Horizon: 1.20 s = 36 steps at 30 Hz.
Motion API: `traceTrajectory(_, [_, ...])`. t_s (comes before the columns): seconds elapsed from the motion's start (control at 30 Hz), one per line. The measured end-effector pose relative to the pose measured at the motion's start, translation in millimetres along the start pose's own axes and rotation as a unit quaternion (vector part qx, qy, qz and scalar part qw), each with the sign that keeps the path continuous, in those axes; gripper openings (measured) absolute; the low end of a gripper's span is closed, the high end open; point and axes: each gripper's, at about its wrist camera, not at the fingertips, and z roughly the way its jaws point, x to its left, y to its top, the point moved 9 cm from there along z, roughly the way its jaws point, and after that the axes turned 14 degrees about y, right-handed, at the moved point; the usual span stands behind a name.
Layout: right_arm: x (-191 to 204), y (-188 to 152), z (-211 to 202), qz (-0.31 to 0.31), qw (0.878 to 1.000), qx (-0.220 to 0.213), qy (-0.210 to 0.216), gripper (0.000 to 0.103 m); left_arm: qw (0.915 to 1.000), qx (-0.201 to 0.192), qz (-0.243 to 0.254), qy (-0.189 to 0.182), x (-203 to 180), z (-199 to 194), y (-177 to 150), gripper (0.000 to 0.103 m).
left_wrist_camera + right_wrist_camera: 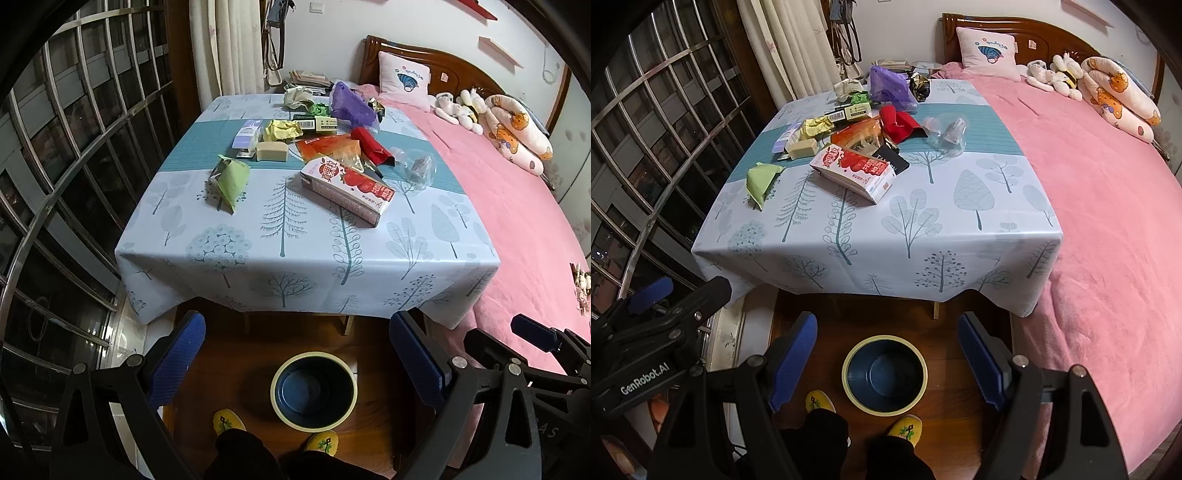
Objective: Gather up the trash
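Trash lies on a table with a tree-print cloth (pixel 295 236) (pixel 886 229): a red-and-white carton (pixel 347 188) (pixel 855 170), a green wrapper (pixel 231 181) (pixel 761 181), a yellow crumpled paper (pixel 282 129), a red pouch (pixel 371 144) (pixel 897 123), a clear plastic bag (pixel 417 168) (pixel 947 134) and a purple bag (pixel 349 103) (pixel 888 86). A dark blue bin with a cream rim (pixel 314 393) (pixel 884 374) stands empty on the floor below. My left gripper (pixel 297 369) and right gripper (pixel 888 362) are open and empty, held back above the bin.
A bed with a pink blanket (pixel 517 206) (pixel 1108 192) lies right of the table, with a pillow and soft toys at its head. A barred window (pixel 74 166) is at left. The person's yellow slippers (pixel 229 421) stand by the bin.
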Motion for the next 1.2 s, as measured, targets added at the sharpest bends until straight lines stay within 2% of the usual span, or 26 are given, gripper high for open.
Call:
traceTrajectory(0.33, [3.3,3.3,0.5,-0.003,1.000,-0.001,0.002,0.079,1.0000,-0.006,-0.003,0.004,0.9,-0.5,3.8,0.099])
traceTrajectory(0.77, [14.5,26.9,2.4,-0.021,1.000,-0.011,0.020,0.079,0.9996,0.002,-0.020,0.019,15.6,-2.5,16.4,0.098])
traceTrajectory(1.0, [26.1,46.4,10.8,-0.041,0.999,-0.018,0.025,0.079,0.9988,-0.012,-0.039,0.028,32.0,-0.3,35.3,0.098])
traceTrajectory(1.2, [35.6,71.7,32.3,-0.044,0.998,-0.014,0.030,0.079,0.9981,-0.015,-0.051,0.031,58.5,21.9,64.3,0.098])
